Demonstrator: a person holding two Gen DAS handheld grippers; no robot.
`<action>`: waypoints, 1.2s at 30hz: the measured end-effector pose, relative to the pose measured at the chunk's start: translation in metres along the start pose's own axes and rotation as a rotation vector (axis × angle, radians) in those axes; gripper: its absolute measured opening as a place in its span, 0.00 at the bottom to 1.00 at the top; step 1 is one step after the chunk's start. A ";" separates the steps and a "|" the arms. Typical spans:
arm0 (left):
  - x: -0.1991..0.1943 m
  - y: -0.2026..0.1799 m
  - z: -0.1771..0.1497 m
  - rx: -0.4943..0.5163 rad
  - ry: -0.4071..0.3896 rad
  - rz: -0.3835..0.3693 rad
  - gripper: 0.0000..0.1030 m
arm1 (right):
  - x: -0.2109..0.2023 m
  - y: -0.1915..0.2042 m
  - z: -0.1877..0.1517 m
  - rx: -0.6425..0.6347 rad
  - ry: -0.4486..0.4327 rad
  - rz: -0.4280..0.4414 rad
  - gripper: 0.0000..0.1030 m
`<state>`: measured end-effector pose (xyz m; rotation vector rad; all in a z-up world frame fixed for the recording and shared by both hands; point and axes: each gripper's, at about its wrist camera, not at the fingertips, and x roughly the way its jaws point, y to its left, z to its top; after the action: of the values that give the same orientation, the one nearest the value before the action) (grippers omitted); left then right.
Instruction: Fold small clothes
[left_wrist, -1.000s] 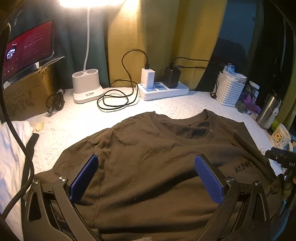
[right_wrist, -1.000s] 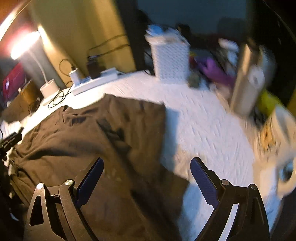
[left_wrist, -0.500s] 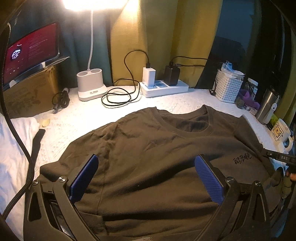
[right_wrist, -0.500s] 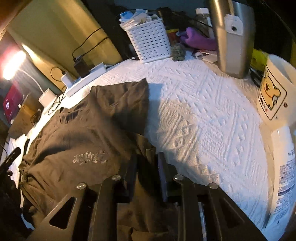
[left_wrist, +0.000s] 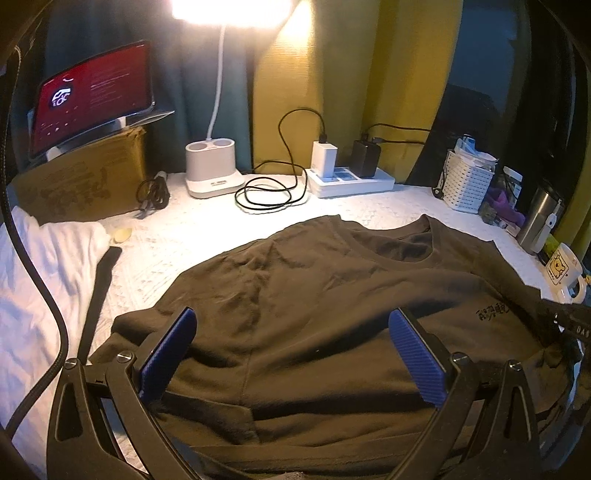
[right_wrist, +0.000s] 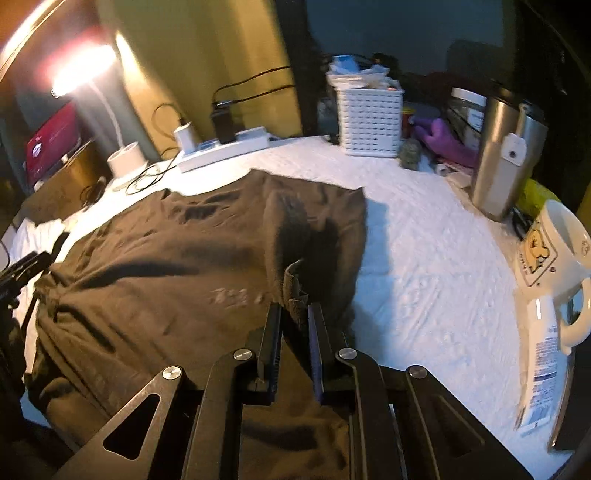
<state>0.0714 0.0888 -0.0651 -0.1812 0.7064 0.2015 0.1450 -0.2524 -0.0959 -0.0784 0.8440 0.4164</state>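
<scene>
While dark t-shirt lies spread face-up on white surface, collar points away toward power strip, long axis running near-to-far, hem at near edge. Right tongs clenched on right sleeve edge; likely fold goes inward, leftward. Left tongs released, hovering over shirt's lower body.

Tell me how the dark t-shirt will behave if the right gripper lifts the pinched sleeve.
The t-shirt looks limp and wrinkled, so it will probably drape and trail. The right gripper pinches only a bunched edge, which may slip. The left gripper, open above it, pins nothing.
</scene>
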 end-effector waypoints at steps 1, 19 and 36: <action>0.000 0.001 -0.001 0.000 0.000 0.002 0.99 | 0.002 0.007 -0.003 -0.012 0.010 -0.003 0.14; 0.001 0.032 -0.005 -0.033 0.018 0.052 0.99 | 0.012 0.063 -0.015 -0.150 0.080 0.032 0.20; 0.005 0.028 -0.001 -0.026 0.026 0.057 0.99 | 0.027 -0.017 0.002 -0.036 0.058 0.041 0.33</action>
<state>0.0680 0.1159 -0.0717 -0.1889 0.7354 0.2634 0.1688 -0.2585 -0.1168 -0.1074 0.8960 0.4700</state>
